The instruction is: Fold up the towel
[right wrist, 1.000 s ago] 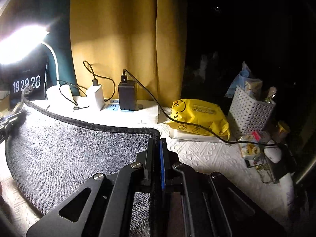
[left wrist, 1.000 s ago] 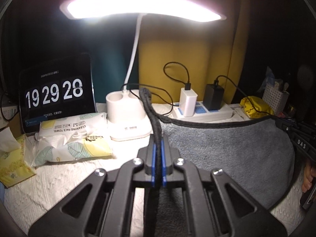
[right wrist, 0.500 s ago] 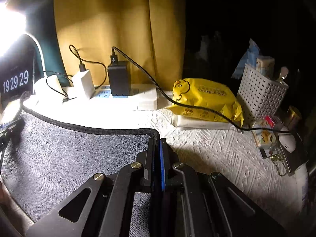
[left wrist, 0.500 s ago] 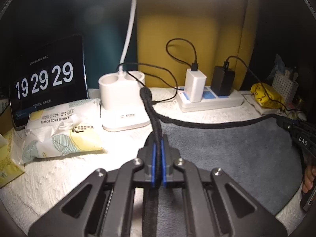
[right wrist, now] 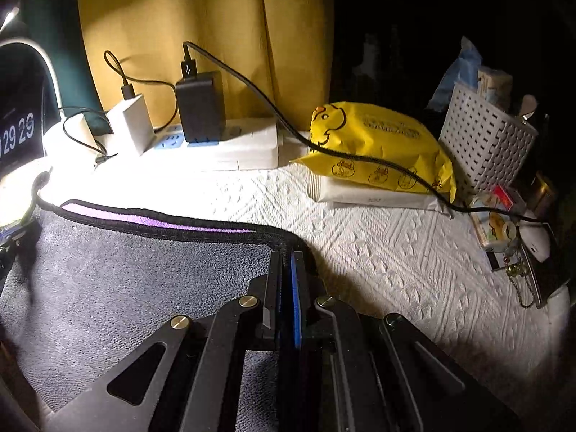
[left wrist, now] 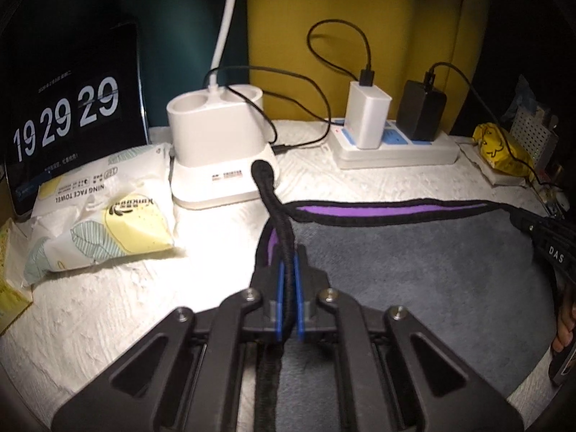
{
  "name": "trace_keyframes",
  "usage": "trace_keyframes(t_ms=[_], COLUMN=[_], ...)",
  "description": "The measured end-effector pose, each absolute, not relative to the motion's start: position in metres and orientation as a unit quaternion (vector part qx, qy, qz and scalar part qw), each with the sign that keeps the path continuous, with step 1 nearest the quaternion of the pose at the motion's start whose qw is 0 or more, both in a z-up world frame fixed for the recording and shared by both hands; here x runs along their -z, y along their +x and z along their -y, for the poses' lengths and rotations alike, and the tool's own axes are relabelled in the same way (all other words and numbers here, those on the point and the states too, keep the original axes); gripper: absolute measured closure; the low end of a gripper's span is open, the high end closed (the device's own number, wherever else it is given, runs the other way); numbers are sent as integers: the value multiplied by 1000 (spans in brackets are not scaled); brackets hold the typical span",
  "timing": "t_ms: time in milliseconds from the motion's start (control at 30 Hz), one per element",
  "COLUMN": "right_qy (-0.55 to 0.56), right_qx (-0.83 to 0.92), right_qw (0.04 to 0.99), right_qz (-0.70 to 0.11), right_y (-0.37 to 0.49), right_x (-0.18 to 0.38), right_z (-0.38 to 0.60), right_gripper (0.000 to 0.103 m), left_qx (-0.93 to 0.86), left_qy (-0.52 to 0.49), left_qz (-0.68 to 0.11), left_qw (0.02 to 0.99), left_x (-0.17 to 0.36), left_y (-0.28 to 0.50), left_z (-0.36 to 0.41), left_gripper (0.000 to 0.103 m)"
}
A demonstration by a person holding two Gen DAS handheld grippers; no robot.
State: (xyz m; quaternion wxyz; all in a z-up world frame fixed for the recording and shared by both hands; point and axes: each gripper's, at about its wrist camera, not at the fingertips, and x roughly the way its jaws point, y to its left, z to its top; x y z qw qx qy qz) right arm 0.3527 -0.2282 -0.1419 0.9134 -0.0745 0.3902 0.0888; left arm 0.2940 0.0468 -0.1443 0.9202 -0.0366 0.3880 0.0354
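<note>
White textured mat (right wrist: 378,252) w/ grey towel (left wrist: 414,270) lying near; left gripper (left wrist: 287,270) and right gripper (right wrist: 288,270) each clenched on its black hem. Power strip (left wrist: 396,147), lamp base (left wrist: 216,151) stand far; yellow pack (right wrist: 378,144) right.

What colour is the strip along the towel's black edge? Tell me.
Purple strip, between the black hem and the grey towel; the left wrist view shows it best.

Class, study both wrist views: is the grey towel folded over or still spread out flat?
Folded over. The grey towel lies doubled: a purple strip of another layer shows beyond its black-trimmed far edge.
</note>
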Motion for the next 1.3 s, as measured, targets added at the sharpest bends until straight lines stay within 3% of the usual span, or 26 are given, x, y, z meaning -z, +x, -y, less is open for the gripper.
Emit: trace_keyframes(t_ms=[500,667,700,767,800,833,1300], right_qy=[-66,-79,-81,-80,-74,-67,-52], right_qx=[-85,-82,-82,-70,-70,-73,-58], right_qw=[902,901,901,902,903,903,920], right_qz=[-419,-419,-419,-418,-418,-418,-385], right_y=[363,362,362,361,360,358,323], right_x=[153,151,151,149,147,145,107], right_z=[229,229,228,230,233,235,251], right_gripper=[93,89,87,58,50,43,43], left_qx=[-40,-39,-42,-43,-43,-46,-37], left_qy=[-32,-44,-40,-39,-43,-48,-32], left_qz=[-423,-411,-404,-398,-393,-386,-350], left_qw=[905,910,913,915,918,920,935], left_x=[156,146,142,137,134,130,87], left_y=[309,302,300,296,292,289,242], left_z=[-49,-51,-50,-48,-49,-49,-29], left_gripper=[93,84,80,54,31,25,25])
